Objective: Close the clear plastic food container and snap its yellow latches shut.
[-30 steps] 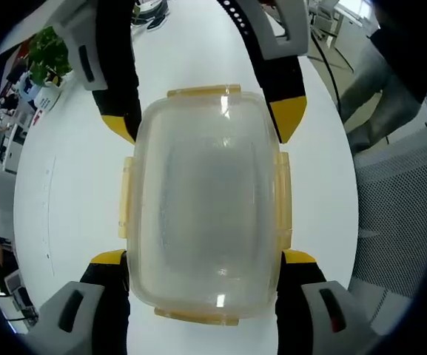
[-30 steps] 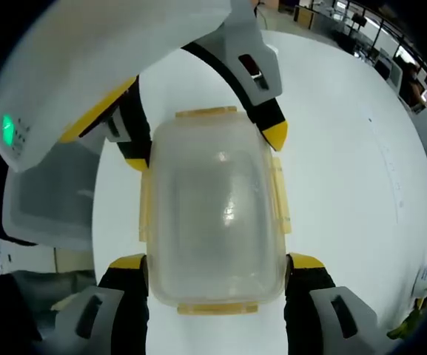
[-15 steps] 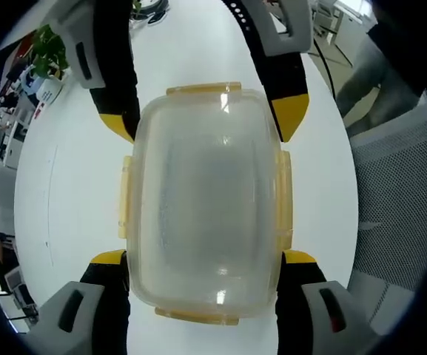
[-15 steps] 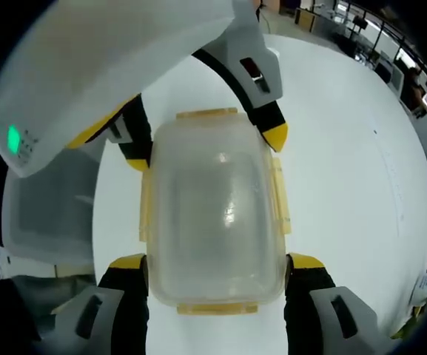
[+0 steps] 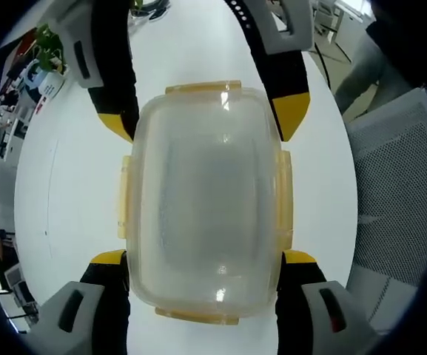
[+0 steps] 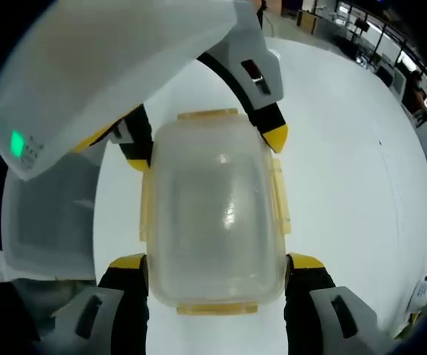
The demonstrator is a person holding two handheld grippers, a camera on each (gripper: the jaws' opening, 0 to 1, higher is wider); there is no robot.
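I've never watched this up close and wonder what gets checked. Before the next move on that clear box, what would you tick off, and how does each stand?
1. Lid on the box: ok, it sits square on top.
2. Latches snapped: cannot tell; the yellow flaps lie along the rim, but locking isn't visible.
3. Left claw placed: ok, its jaws stand either side of the box's near end.
4. Right claw placed: ok, its jaws flank the opposite end.
5. Claws gripping the box: cannot tell; contact isn't clear.
6. Box flat on the table: ok, it looks level.
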